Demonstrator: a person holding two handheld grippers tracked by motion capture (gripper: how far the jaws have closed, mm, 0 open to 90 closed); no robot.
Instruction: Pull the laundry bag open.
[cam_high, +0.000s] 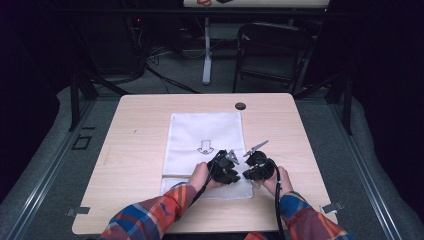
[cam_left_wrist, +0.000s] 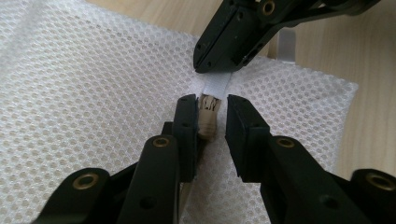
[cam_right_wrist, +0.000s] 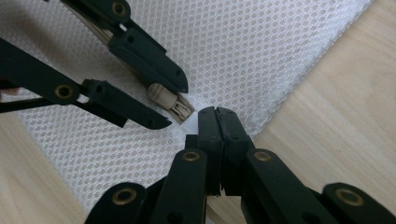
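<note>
Mesh bag is laid flat on the table, long axis running away from the person, zipper end nearest the hands. Right gripper is seen with jaws pressed together on the white fabric tab at the zipper's end, anchoring the bag. Left gripper is seen with jaws narrowly apart astride the beige zipper pull, not yet pinching it. For a clean step, the pull should be clamped squarely, the tab held taut, and the pull drawn straight along the zipper line, low over the mesh. The pull's long axis is aligned with the tab, pointing toward the right gripper.
</note>
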